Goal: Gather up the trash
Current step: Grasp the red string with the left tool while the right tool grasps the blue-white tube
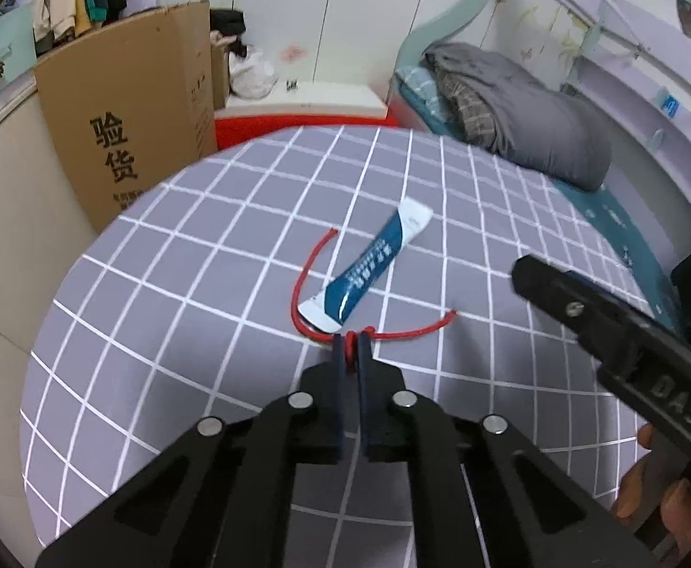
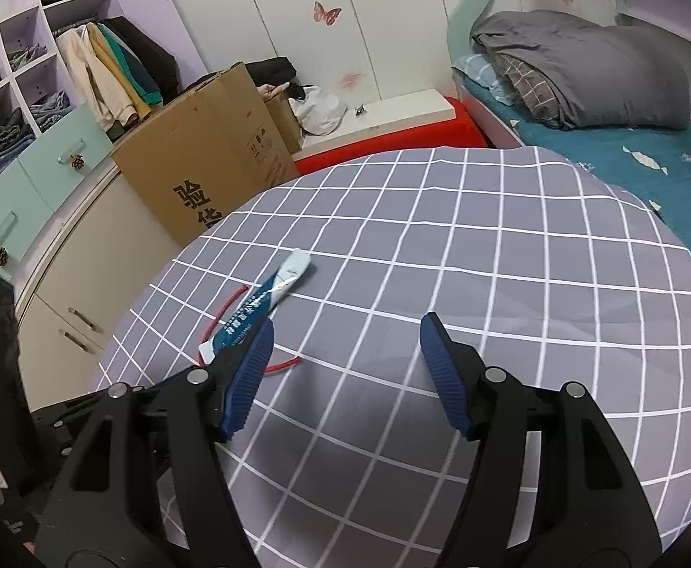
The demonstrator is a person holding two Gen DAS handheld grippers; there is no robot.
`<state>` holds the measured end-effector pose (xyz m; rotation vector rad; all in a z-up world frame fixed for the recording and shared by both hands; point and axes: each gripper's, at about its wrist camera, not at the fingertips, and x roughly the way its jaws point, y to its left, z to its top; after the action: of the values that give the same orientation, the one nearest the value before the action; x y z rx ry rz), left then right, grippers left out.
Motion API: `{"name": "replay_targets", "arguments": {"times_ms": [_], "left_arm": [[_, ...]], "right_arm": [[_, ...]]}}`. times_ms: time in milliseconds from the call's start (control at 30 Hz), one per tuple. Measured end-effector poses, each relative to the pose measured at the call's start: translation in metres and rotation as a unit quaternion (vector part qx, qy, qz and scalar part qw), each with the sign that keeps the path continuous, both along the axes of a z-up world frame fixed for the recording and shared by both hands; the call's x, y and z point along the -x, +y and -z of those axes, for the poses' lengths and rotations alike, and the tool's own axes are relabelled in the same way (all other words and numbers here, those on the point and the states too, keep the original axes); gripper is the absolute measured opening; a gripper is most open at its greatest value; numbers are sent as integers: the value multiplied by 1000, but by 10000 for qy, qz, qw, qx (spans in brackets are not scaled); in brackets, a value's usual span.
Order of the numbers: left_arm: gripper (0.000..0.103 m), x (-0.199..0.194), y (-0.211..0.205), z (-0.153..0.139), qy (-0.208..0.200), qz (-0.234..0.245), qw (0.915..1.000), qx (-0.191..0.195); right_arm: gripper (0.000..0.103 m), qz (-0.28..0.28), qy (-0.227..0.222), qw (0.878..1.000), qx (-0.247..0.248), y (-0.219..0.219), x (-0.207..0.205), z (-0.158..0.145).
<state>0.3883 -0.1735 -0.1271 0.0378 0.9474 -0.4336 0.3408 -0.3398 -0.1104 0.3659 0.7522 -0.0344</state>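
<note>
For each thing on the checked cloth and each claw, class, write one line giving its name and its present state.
Left claw: shut on the red cord.
Right claw: open, nothing between its fingers.
Red cord: lying in a loop on the checked cloth, pinched at its near bend.
Blue and white sachet: lying flat, partly over the cord, not gripped.
Cardboard box: standing, top flap up.

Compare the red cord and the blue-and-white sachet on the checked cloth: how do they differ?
The red cord is thin and curved; the sachet is flat, straight and printed. The left gripper is shut on the cord; nothing grips the sachet. The sachet's near end lies across the cord. Both rest on the checked cloth.
</note>
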Motion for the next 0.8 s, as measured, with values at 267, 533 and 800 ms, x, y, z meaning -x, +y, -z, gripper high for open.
{"name": "replay_targets", "arguments": {"times_ms": [267,533,800], "left_arm": [[3,8,48,-30,-369,-340,9974,516],[3,2,118,-43,-762,-1428,9852,561],[3,6,160,-43,-843,-1682,9803,597]], "right_arm": [[64,-170,188,9995,-170,24,-21,4],[64,-214,461,9975,-488,52,-51,18],[41,-127,566,9982,175,82,-75,20]]}}
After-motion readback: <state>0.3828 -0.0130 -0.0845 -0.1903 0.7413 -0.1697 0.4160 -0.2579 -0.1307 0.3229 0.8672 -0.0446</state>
